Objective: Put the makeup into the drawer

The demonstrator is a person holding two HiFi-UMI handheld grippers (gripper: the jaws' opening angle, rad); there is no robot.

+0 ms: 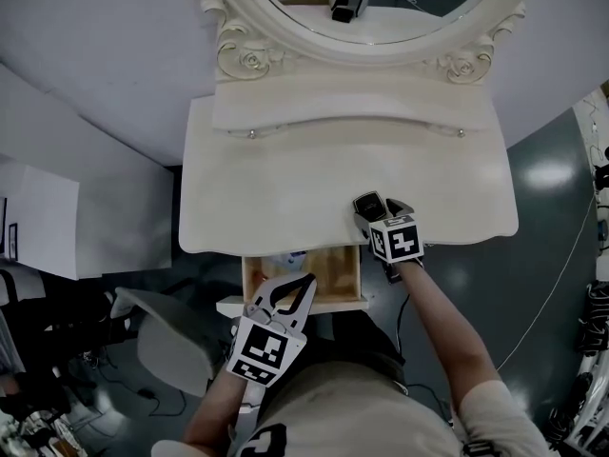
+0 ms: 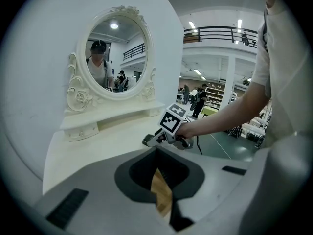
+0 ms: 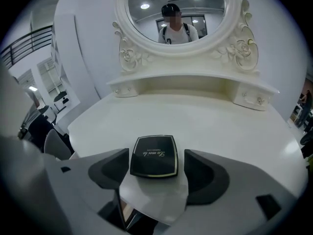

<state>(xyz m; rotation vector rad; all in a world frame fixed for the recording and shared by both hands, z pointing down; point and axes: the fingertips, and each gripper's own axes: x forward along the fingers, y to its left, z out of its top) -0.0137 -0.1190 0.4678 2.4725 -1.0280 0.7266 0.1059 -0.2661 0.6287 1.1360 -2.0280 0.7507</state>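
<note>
**Compact between parted jaws**

The right gripper's (image 1: 383,208) jaws stand wide apart either side of a black compact (image 3: 153,156) lying flat on the table (image 1: 285,188) — neither pad touches it. The pale script on its lid is too small to read. The left gripper's (image 1: 303,284) jaws are together over the open drawer (image 1: 333,265). A mirror (image 3: 171,13) stands beyond.

Cream desk (image 1: 285,188) w/ carved oval mirror (image 1: 295,29) stands vs. curved white wall (image 1: 105,55). Dark glossy floor (image 1: 552,208) w/ light glare. Grey chair (image 1: 176,346) at lower left. Beyond the wall: big bright hall, railed balcony (image 2: 220,32), ceiling strip lights (image 2: 239,23).
</note>
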